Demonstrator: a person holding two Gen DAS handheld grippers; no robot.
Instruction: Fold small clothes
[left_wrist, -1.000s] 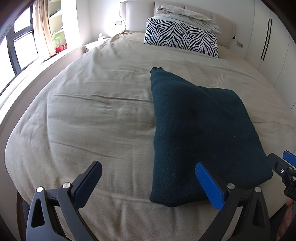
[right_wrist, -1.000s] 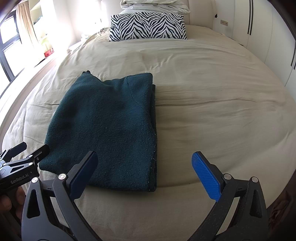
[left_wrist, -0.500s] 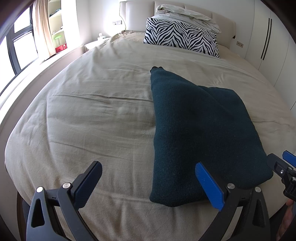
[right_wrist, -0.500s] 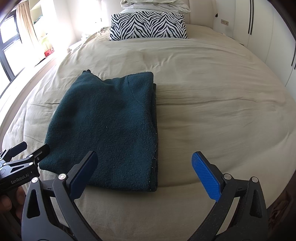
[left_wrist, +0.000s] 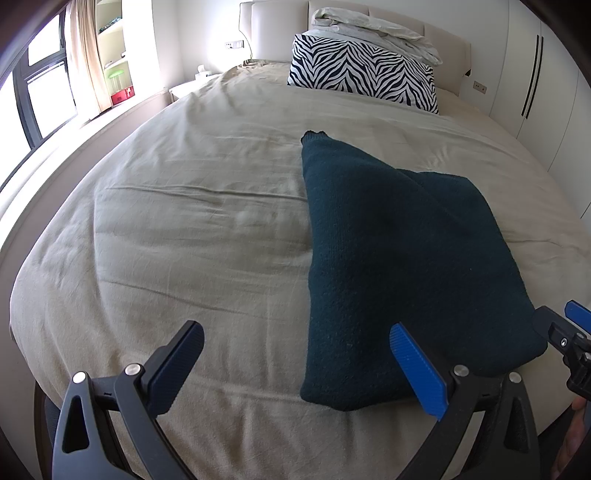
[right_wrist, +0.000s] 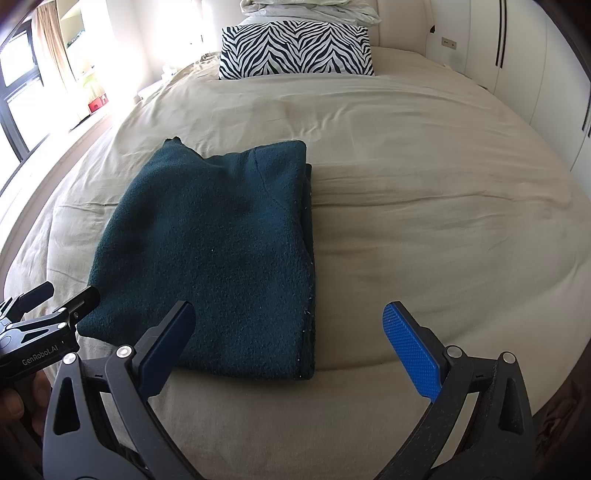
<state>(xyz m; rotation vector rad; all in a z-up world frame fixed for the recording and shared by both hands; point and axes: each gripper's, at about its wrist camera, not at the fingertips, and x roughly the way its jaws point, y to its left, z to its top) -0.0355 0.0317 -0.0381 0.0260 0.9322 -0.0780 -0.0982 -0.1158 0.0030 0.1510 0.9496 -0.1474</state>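
Dark teal knit sweater (right_wrist: 218, 254) lies folded into a rough rectangle on the beige bedspread (right_wrist: 424, 229), approx centre-left in right-wrist view; one narrow end sticks out at 11 o'clock, layered edges stacked along its right side. Left gripper (left_wrist: 295, 365) spread wide, nothing held, its right finger over the sweater's near edge at 5 o'clock; right gripper (right_wrist: 291, 343) likewise wide open & empty, hovering at the near hem. Zebra pillow (right_wrist: 295, 50) at 12 o'clock by headboard.

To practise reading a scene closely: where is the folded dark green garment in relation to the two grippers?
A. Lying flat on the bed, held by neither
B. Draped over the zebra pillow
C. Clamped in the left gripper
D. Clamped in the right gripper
A: the garment lies flat on the bed, and the left gripper and right gripper are both open and empty.
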